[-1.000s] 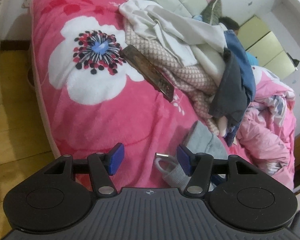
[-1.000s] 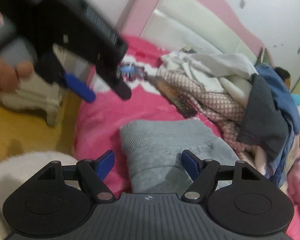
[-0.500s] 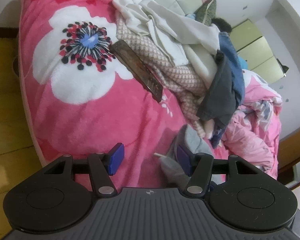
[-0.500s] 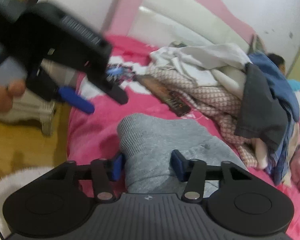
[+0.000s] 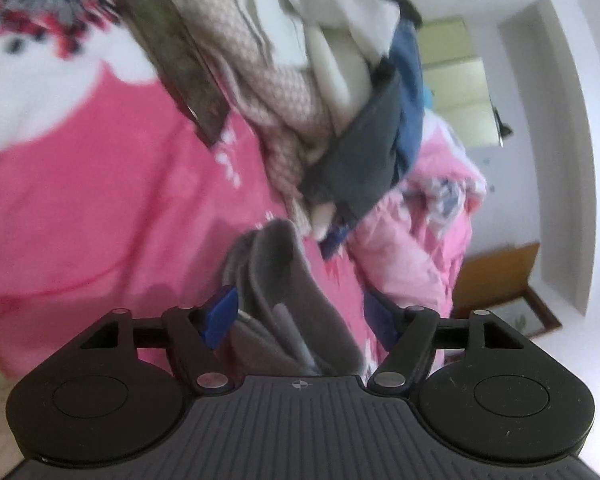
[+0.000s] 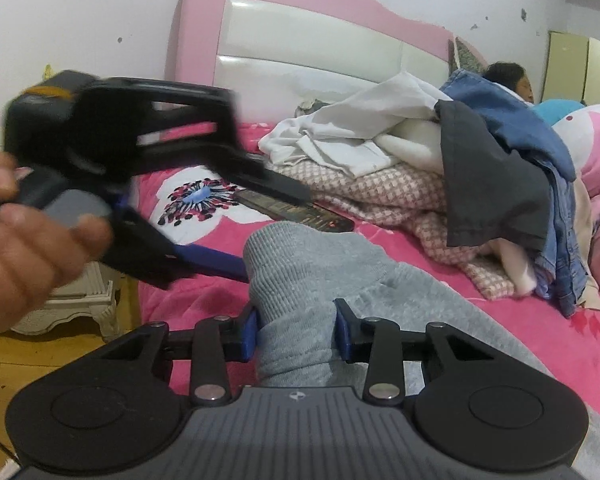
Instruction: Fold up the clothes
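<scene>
**A:** What surface do we see here, and what room?

**B:** We see a bed (image 6: pixel 204 292) with a bright pink blanket (image 5: pixel 100 208) that has a large white flower printed on it. At the far end stands a pink and white headboard (image 6: pixel 320 52). The wall (image 6: pixel 80 8) behind the headboard is pale with some small dark marks. Beside the bed, on the side away from the pile, we see a yellow wooden floor (image 6: pixel 4 344) and a white carved piece of furniture (image 6: pixel 80 300).

**A:** And on the bed?

**B:** A pile of clothes (image 6: pixel 440 160) lies between the headboard and us: white, checked, dark grey and blue denim pieces. A flat dark object (image 6: pixel 296 212) lies just beside the pile, on the flower side; we cannot tell what it is. Behind the pile a person (image 6: pixel 508 76) lies near the headboard.

**A:** Where is the garment we fold?

**B:** The grey knitted garment (image 6: pixel 320 272) lies on the blanket, nearer to us than the pile. Our right gripper (image 6: pixel 296 332) is closed on its ribbed edge, both blue pads pressing the cloth. Our left gripper (image 5: pixel 298 316), held in a hand (image 6: pixel 24 248), has its jaws apart, with the grey cloth between them but not pinched.

**A:** Any writing or labels?

**B:** We can read none; that view is blurred.
</scene>
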Demonstrator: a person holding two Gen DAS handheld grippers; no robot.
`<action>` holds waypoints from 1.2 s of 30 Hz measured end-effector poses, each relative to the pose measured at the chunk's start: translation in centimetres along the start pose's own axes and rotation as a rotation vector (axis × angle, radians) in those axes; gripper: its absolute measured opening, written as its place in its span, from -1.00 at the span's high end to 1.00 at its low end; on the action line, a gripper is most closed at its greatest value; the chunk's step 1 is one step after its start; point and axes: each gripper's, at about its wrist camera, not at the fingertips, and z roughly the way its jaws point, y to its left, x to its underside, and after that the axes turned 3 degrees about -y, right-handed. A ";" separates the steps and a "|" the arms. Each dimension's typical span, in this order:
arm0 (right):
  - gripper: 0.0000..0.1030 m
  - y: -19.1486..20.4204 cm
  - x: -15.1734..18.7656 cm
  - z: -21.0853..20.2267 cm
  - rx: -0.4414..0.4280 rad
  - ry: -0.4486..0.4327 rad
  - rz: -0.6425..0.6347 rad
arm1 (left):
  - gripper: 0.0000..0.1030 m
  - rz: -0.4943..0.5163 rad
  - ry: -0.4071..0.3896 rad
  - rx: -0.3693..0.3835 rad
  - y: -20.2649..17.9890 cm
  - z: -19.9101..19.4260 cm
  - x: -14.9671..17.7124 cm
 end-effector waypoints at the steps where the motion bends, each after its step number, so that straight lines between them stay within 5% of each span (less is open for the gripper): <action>1: 0.23 0.0 0.1 -0.1 0.004 -0.002 0.001 | -0.37 0.000 0.022 0.002 0.0 0.8 -0.2; 17: 0.10 1.3 1.3 -0.5 0.073 -0.003 -0.076 | -0.35 0.087 0.216 -0.026 0.5 6.9 -1.7; 25: -0.11 2.5 2.0 0.1 0.110 0.035 -0.160 | 0.44 0.155 0.213 -0.140 -0.3 7.5 -1.0; 36: 0.24 2.1 1.2 -2.6 0.149 -0.015 -0.142 | 0.68 0.147 0.173 -0.141 -4.1 6.6 0.0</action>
